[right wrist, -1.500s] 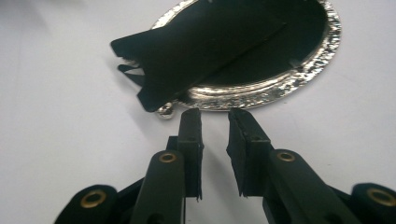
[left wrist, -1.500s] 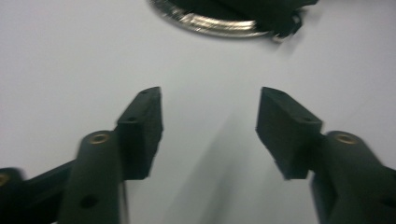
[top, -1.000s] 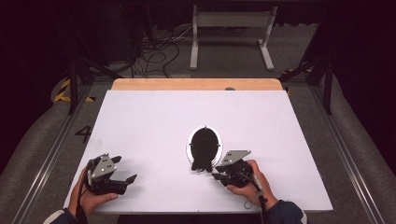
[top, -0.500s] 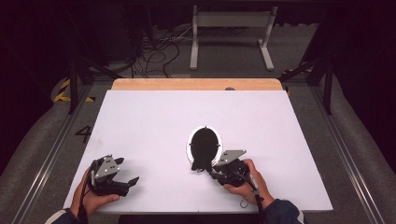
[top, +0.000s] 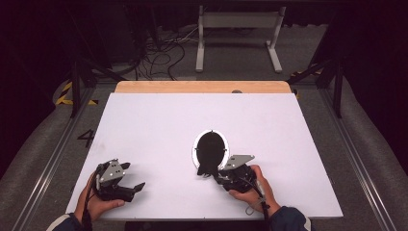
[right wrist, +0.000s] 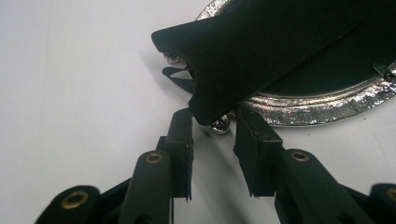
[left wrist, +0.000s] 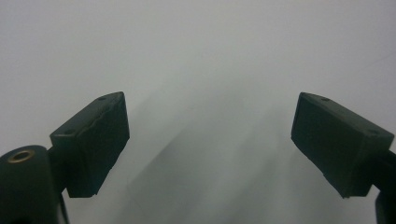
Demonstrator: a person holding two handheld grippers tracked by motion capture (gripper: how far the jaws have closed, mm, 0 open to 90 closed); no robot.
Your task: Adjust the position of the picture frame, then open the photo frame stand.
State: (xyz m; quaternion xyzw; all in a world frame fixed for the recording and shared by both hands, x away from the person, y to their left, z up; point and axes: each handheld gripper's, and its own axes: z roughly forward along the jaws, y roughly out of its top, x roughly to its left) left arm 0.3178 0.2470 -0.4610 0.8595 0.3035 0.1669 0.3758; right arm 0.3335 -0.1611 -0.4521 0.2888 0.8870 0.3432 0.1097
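Right gripper sits at the near edge of the frame, mid-table, jaws just opening, astride the black stand tip without pinching. Left gripper open, idle. Frame looks rigid, slick and probably fragile; grab the stiff stand, not the shiny rim.

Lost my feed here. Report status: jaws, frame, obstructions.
Left gripper open over bare white table. Right gripper jaws either side of the black stand flap of the oval silver picture frame, grip unconfirmed. Nothing in the way.
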